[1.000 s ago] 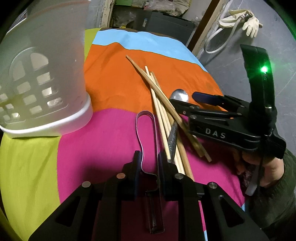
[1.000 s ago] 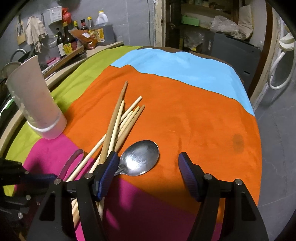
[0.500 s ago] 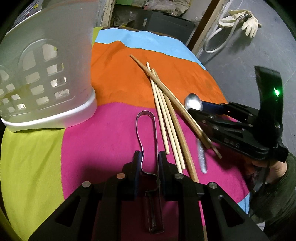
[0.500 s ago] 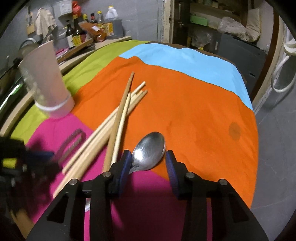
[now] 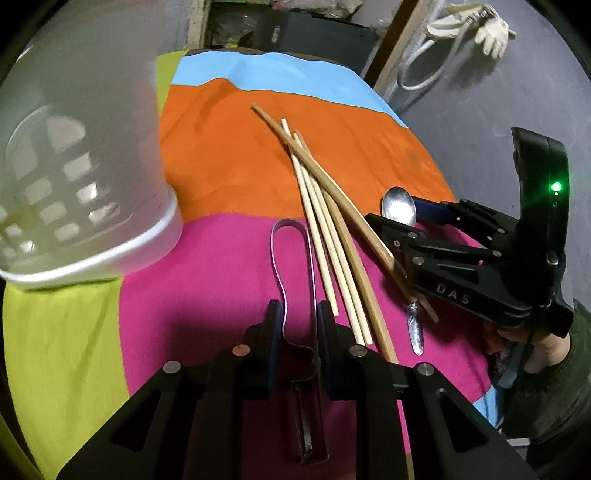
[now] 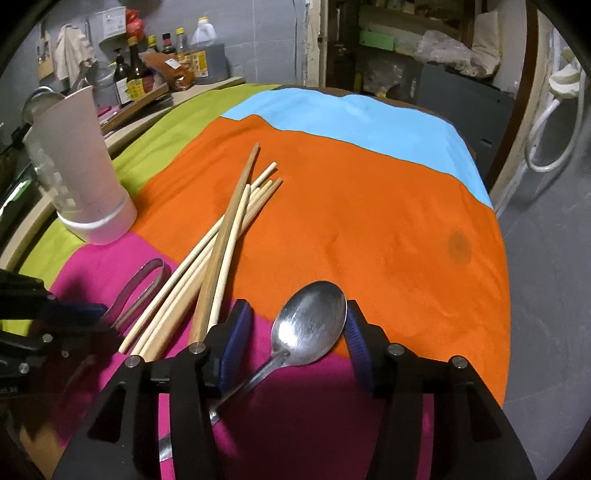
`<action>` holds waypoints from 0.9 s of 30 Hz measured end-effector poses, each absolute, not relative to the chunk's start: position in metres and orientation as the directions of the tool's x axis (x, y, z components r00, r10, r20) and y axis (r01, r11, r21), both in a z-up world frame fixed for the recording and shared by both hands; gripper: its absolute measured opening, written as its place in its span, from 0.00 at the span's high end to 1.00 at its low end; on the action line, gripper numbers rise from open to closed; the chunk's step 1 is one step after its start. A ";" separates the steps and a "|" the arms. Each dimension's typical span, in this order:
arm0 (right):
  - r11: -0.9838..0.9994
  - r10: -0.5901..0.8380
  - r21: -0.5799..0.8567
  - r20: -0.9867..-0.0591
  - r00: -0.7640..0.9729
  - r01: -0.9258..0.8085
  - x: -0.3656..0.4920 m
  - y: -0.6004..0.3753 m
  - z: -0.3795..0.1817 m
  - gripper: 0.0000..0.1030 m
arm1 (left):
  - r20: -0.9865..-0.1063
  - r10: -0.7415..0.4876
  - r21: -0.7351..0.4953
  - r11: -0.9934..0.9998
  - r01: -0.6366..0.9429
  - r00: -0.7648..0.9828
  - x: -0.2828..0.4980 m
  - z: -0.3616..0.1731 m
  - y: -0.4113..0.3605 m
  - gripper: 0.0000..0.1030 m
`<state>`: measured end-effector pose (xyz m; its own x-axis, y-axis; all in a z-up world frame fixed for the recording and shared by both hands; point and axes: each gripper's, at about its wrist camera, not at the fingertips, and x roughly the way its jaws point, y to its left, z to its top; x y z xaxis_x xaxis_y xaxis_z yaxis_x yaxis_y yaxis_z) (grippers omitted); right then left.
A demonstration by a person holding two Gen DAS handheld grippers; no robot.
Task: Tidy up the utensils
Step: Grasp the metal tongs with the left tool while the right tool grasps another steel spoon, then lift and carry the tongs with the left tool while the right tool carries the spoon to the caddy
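Utensils all lie on the table; none are in the holder [image 6: 79, 173] far left. My left gripper [image 5: 297, 325] clamps the tongs [image 5: 295, 280]; my right gripper [image 6: 295, 332], jaws just reopening, straddles the spoon [image 6: 308, 328] unclenched.

Home kitchen: sauce bottles [image 6: 135, 75] on counter [image 6: 207, 86].

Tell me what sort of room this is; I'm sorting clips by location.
Probably a home kitchen or utility corner: sauce bottles crowd a counter, chopsticks and a spoon lie on a bright tablecloth, rubber gloves hang on the wall.
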<state>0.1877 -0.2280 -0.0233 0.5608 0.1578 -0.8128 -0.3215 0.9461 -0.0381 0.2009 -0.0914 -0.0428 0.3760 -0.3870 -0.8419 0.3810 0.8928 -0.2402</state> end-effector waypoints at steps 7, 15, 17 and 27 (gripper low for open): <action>0.949 0.169 -0.024 -0.800 0.576 -0.313 0.183 -0.228 -0.022 0.88 | -0.833 -0.379 -0.234 0.901 0.365 0.402 0.205 -0.043 -0.097 0.86; 0.953 0.232 0.053 -0.759 0.608 -0.297 0.172 -0.238 -0.013 0.95 | -0.779 -0.399 -0.248 0.905 0.346 0.484 0.182 -0.039 -0.083 0.86; 0.955 0.244 0.065 -0.730 0.639 -0.291 0.165 -0.239 -0.006 0.96 | -0.743 -0.436 -0.268 0.889 0.371 0.508 0.174 -0.036 -0.080 0.86; 0.971 0.207 0.010 -0.546 0.812 -0.240 0.121 -0.237 0.023 0.97 | -0.514 -0.478 -0.234 0.877 0.419 0.712 0.134 0.000 -0.074 0.86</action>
